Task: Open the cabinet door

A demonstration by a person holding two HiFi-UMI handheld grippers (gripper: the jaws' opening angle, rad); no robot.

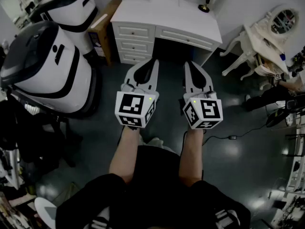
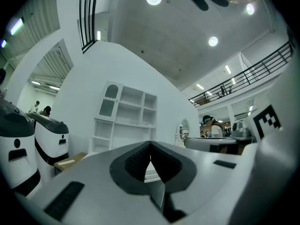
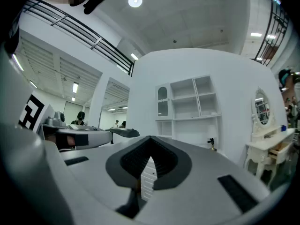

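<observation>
- Head view: the person stands some way back from the white desk [image 1: 167, 14]. The left gripper [image 1: 153, 65] and the right gripper [image 1: 189, 66] are side by side, both aimed at the desk and touching nothing.
- Left gripper view: its jaws are pressed together at the tips, with nothing between them. Well ahead stands the shelf unit [image 2: 131, 111]. The cabinet door [image 2: 108, 100], with an arched window, is at the unit's upper left and looks closed.
- Right gripper view: here also the jaws are together and empty. The same door [image 3: 162, 101] is far ahead.
- I judge this is only the approach. The next move calls for stepping closer, lifting one gripper to the door's edge and spreading its jaws. I cannot see a handle.
</observation>
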